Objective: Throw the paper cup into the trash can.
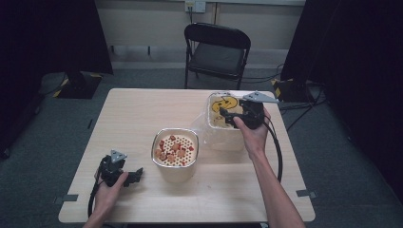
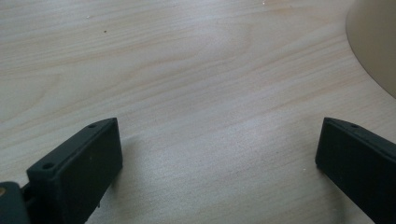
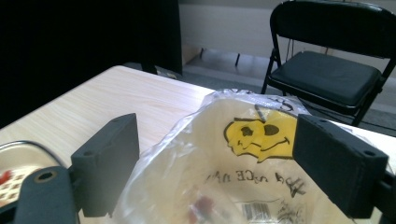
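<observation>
The right claw (image 1: 227,117) is held over the clear bag (image 1: 219,124) with the yellow smiley, at the far right of the bench (image 1: 138,114); its jaws are spread wide, the bag's mouth seen between them, ungripped. The left claw (image 1: 135,174) is rested near the front left, jaws wide apart over bare wood, beside the bowl (image 1: 175,153) of red cubes.

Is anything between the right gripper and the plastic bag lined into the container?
Nothing visible. The right gripper hangs just over the bag, its jaws open on either side of the bag's mouth, with nothing between them and the plastic. The bowl of red pieces sits off to the side, clear of that gap.
</observation>
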Action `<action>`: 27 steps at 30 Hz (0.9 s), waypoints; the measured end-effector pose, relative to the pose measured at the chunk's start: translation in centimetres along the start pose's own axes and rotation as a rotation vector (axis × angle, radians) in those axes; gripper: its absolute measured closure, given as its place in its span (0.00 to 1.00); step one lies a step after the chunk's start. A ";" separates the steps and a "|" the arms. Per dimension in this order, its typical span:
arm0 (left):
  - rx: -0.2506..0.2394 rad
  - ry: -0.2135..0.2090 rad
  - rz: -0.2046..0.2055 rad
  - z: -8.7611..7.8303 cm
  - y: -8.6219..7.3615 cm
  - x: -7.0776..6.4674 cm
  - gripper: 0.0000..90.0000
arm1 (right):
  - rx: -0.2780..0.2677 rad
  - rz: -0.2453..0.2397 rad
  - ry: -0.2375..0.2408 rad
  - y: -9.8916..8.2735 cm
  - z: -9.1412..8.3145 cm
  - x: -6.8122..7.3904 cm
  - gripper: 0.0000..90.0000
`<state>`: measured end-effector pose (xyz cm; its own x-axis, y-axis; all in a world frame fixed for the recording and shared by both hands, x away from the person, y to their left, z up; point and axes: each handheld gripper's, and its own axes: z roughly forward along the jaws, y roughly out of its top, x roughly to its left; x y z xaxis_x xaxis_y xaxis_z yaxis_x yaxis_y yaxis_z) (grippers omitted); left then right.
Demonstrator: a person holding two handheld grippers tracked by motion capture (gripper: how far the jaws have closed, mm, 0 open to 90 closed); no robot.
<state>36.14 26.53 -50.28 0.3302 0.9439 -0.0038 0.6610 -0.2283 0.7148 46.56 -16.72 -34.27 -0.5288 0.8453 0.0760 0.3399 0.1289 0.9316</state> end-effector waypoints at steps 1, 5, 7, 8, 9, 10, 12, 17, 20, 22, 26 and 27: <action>0.000 0.000 0.000 0.0 0.0 0.0 0.00 | -0.013 0.002 -0.003 -0.2 -0.5 0.1 0.17; 0.000 0.000 0.000 0.0 0.0 0.0 0.00 | -0.023 -0.011 0.012 -0.7 -2.4 0.7 0.16; 0.000 0.000 0.000 0.0 0.0 0.0 0.00 | -0.025 -0.024 0.008 -1.0 -3.5 1.0 0.17; 0.000 0.000 0.000 0.0 0.0 0.0 0.00 | -0.026 -0.023 0.005 -1.3 -4.0 1.1 0.17; 0.000 0.000 0.000 0.0 0.0 0.0 0.00 | -0.017 -0.036 0.000 -1.7 -4.5 1.4 0.17; 0.000 0.000 0.000 0.0 0.0 0.0 0.00 | -0.009 -0.041 -0.007 -2.0 -4.8 1.5 0.18; 0.000 0.000 0.001 0.0 0.0 0.0 0.00 | -0.004 -0.041 -0.004 -2.8 -5.5 1.7 0.18; 0.000 0.000 0.000 0.0 0.0 0.0 0.00 | 0.004 -0.039 -0.004 -4.7 -7.0 2.6 0.18; 0.000 0.000 0.000 0.0 0.0 0.0 0.00 | 0.018 -0.045 -0.011 -5.9 -7.7 3.1 0.17; 0.000 0.000 0.000 0.0 0.0 0.0 0.00 | 0.032 -0.036 -0.024 -6.9 -8.1 2.9 0.16; 0.000 0.000 0.000 0.0 0.0 0.0 0.00 | 0.081 -0.028 -0.029 -9.3 -8.3 2.7 0.16; 0.000 0.000 0.000 0.0 0.0 0.0 0.00 | 0.098 -0.029 -0.025 -10.0 -8.3 2.7 0.16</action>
<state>36.14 26.53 -50.28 0.3300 0.9440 -0.0037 0.6608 -0.2282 0.7151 35.30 -20.04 -40.43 -0.5205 0.8530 0.0392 0.3996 0.2027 0.8940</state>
